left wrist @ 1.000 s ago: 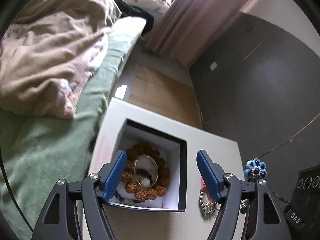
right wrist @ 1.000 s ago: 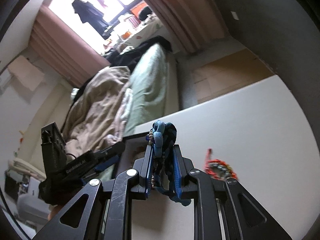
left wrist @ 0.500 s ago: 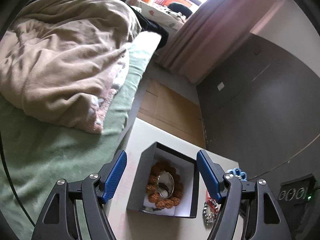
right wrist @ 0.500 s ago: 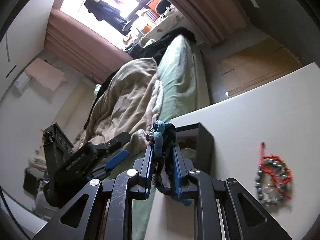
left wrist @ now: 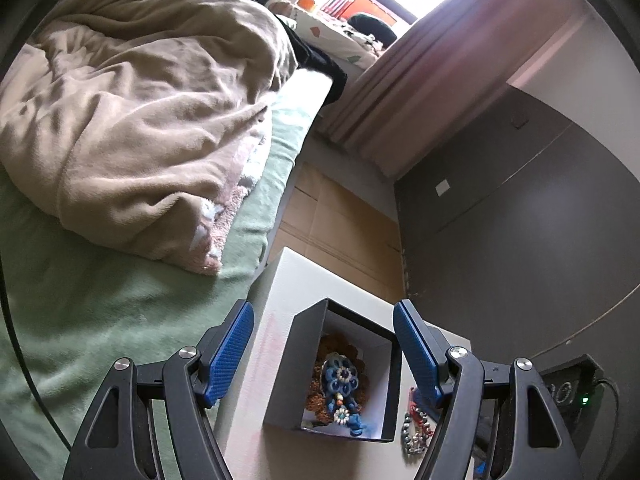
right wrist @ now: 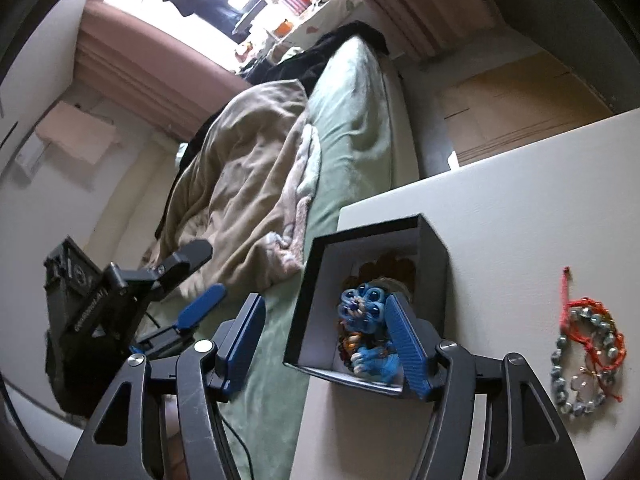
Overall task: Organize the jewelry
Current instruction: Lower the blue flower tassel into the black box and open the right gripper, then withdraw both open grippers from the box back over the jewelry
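A bedroom is shown: a white table (right wrist: 520, 208) stands beside a bed (left wrist: 100, 312) with a green cover. A black box (left wrist: 286, 376) is set at the table's edge nearest the bed. Inside it a blue beaded ornament (left wrist: 340, 388) is laid, long axis running from 12 to 6 o'clock in the left view. The right gripper (right wrist: 326, 344), jaws just opened, is spread around it. The left gripper (left wrist: 320, 354) is held wide apart, empty. Two bracelets (right wrist: 588, 360) are seen at 3 o'clock, on bare tabletop.

Bare white table (right wrist: 520, 208) beyond the black box (right wrist: 434, 256), bracelets (right wrist: 586, 356) on its right side.
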The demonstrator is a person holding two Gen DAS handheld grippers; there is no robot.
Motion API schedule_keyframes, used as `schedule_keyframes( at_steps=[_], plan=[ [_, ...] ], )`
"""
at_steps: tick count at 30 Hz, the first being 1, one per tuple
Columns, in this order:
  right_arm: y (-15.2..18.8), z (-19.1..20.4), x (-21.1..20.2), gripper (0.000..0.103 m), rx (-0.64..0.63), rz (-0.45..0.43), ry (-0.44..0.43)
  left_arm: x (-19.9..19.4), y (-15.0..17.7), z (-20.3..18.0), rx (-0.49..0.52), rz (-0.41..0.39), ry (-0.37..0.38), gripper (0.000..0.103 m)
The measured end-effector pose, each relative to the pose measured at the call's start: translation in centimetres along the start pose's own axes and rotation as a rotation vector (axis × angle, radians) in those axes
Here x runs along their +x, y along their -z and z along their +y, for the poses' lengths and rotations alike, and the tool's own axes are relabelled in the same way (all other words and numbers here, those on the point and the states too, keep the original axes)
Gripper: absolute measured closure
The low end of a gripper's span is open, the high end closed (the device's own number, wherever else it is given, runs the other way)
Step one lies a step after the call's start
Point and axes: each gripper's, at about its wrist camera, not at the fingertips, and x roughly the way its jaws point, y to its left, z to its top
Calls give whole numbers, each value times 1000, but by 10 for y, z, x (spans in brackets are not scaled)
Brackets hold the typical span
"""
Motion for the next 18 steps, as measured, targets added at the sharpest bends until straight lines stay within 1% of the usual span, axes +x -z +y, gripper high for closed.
schedule_keyframes(
  at_steps=[2, 5, 9, 12, 14, 16, 17, 18],
  plan=[
    [0, -2, -10, 39, 7, -20, 9, 1, 2, -2, 8, 5, 3, 30],
    [3, -4, -28, 34, 6, -61, 42, 4, 5, -8, 22, 16, 9, 30],
    [7, -8, -45, 34, 17, -86, 72, 6, 12, -20, 62, 29, 12, 30],
    [10, -13, -59, 34, 15, -102, 123, 6, 17, -31, 101, 25, -6, 30],
    [10, -17, -70, 34, 20, -115, 143, 7, 21, -36, 117, 25, -9, 30],
    [9, -22, -82, 33, 35, -142, 172, 7, 26, -41, 130, 25, -6, 26],
    [10, -25, -89, 29, 47, -154, 185, 8, 29, -46, 143, 23, -5, 24],
    [10, -28, -94, 21, 58, -163, 191, 8, 31, -49, 152, 22, -6, 18]
  ],
)
